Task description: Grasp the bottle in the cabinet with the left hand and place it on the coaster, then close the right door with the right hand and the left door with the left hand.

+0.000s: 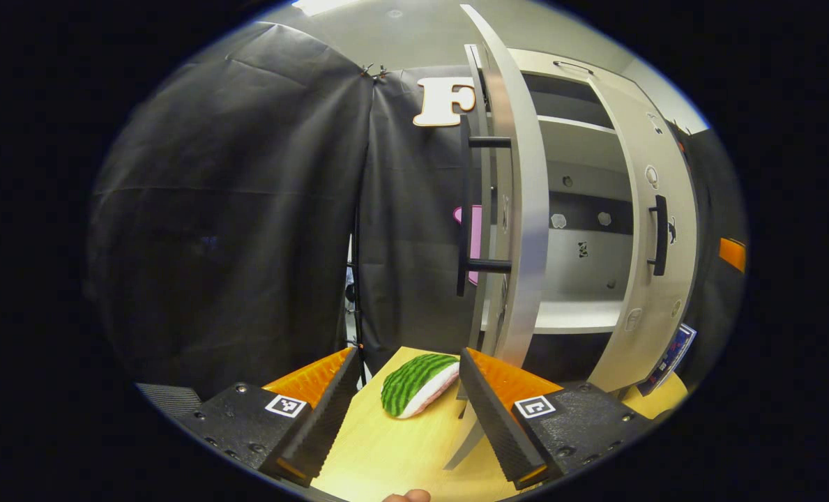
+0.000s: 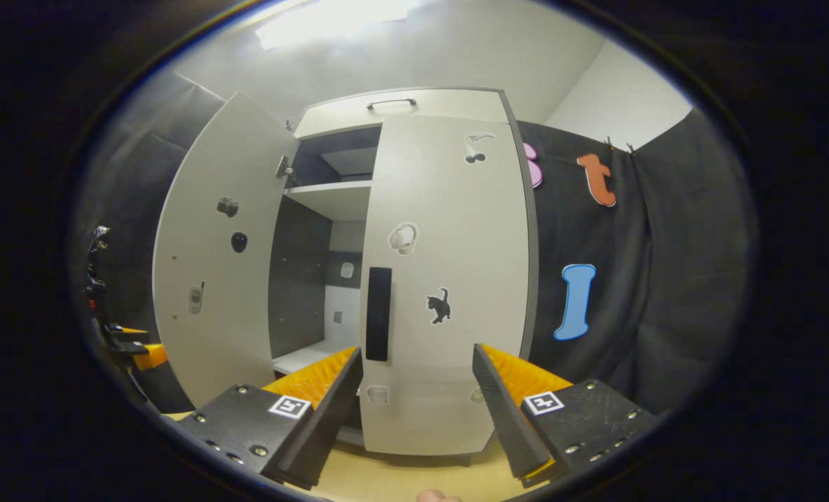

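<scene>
Doors tell the progress: the pale grey right door (image 2: 449, 279) looks nearly shut, while the pale grey left door (image 1: 519, 209) stands open. Left gripper (image 1: 404, 408) and right gripper (image 2: 417, 404) are spread, holding nothing. Bottle and coaster: position unknown.

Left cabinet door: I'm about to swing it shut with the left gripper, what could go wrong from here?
1. The white left cabinet door stands edge-on just ahead of the open left gripper; a glancing push may slip off its edge.
2. The green-striped watermelon-slice toy lies on the wooden tabletop near the door's foot and might get swept or block the swing.
3. The white right cabinet door looks shut or nearly shut; the doors could clash.
</scene>
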Tool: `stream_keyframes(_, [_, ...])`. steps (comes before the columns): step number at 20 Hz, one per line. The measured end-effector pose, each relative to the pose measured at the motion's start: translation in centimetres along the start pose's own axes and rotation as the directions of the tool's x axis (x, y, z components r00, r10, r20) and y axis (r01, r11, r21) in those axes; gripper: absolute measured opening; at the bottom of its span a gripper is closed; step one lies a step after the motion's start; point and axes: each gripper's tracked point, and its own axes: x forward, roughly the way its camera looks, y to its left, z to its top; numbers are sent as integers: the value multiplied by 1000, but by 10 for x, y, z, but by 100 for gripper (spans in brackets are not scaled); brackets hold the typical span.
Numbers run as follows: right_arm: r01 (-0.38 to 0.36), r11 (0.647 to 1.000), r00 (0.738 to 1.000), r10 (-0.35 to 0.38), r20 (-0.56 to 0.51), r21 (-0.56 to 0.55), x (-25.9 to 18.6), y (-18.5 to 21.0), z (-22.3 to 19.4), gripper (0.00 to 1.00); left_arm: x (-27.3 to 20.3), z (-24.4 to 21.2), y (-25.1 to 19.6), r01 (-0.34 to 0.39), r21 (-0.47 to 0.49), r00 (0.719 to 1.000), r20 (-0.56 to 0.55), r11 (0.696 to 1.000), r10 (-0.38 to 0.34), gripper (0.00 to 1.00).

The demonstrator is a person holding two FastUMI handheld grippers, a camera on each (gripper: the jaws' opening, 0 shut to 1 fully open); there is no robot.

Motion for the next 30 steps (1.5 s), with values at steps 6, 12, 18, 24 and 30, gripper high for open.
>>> stream_keyframes(6, [-15, 1000, 1000, 15, -3, -12, -3, -5, 0, 93, -4, -1, -15, 36, -10, 999, -5, 999, -37, 93])
stream_keyframes(12, [-11, 1000, 1000, 11, -1, -14, -9, -15, 2, 93, -10, -5, -68, 134, 3, 991, -7, 991, -134, 93])
stream_keyframes(18, [20, 1000, 1000, -20, 0, -13, -19, -30, 4, 95, -7, -7, -103, 197, -24, 980, -15, 980, -197, 93])
stream_keyframes(24, [48, 999, 999, -48, 4, -17, -32, -42, 7, 93, -5, -8, -140, 261, -38, 965, -15, 965, -262, 93])
stream_keyframes(30, [77, 997, 997, -77, -1, -18, -47, -52, 7, 93, -14, -5, -183, 359, -36, 933, -6, 932, -360, 94])
